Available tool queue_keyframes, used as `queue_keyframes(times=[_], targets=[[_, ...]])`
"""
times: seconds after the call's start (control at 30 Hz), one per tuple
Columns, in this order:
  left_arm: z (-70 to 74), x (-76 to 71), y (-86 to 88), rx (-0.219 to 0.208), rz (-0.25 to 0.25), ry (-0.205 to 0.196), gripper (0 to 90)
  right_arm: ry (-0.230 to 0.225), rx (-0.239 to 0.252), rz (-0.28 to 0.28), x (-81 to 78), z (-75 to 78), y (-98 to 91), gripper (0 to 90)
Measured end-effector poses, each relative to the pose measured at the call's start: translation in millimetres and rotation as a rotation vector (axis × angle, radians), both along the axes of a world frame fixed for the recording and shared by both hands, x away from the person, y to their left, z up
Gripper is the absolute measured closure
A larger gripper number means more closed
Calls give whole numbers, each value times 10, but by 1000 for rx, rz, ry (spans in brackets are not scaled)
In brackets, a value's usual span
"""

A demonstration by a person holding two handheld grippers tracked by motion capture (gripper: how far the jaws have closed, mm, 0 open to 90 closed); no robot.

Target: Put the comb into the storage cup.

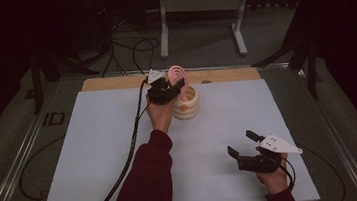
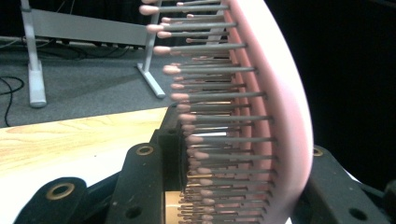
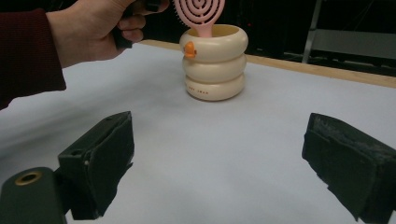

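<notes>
Near right, the right gripper (image 1: 244,150) idles, jaws spread wide. Farther off, the left gripper (image 1: 174,85) clamps the pink hairbrush (image 1: 176,74), handle down in the cream ringed holder (image 1: 190,104). Looks light, stiff, slick plastic; best gripped across the head's rim.

A pink hairbrush (image 2: 280,107) stands upright between the left gripper's (image 2: 224,186) two black jaws, seen edge-on. Its curved pink back faces the right-hand jaw, and its rows of grey bristles (image 2: 215,98) with pale pink tips point toward the left-hand jaw. The brush rises from between the jaws to the top of the picture. The jaws stand close on either side of it; whether the pads press on it cannot be told. Beyond the left-hand jaw lie a white table cover (image 2: 56,161) and a wooden table edge (image 2: 79,133). Farther off are grey carpet (image 2: 88,88) and a grey metal stand (image 2: 84,28).
</notes>
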State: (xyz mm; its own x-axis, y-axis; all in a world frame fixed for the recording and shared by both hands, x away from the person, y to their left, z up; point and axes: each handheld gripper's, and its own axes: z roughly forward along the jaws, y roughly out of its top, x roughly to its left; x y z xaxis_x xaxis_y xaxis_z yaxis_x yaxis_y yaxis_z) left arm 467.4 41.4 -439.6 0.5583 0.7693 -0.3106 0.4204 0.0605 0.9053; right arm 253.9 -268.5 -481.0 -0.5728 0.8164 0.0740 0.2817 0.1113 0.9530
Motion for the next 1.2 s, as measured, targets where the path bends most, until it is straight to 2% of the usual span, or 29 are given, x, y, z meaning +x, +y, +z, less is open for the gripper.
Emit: queue_keyframes(times=[0.2,0.33,0.67,1.0,1.1,1.2], targets=[[-13,9,26,8,0,13,562,0,0,0,1,0,0,93],[-25,10,30,28,8,21,525,0,-1,1,0,0,2,93],[-118,15,154,19,41,54,417,0,-4,2,3,-5,8,93],[-155,-16,182,68,75,52,264,0,-4,3,3,-5,11,93],[-150,-31,193,72,84,43,228,1,-4,3,2,-5,11,93],[-155,-50,203,109,93,34,207,1,-4,3,2,-5,12,93]])
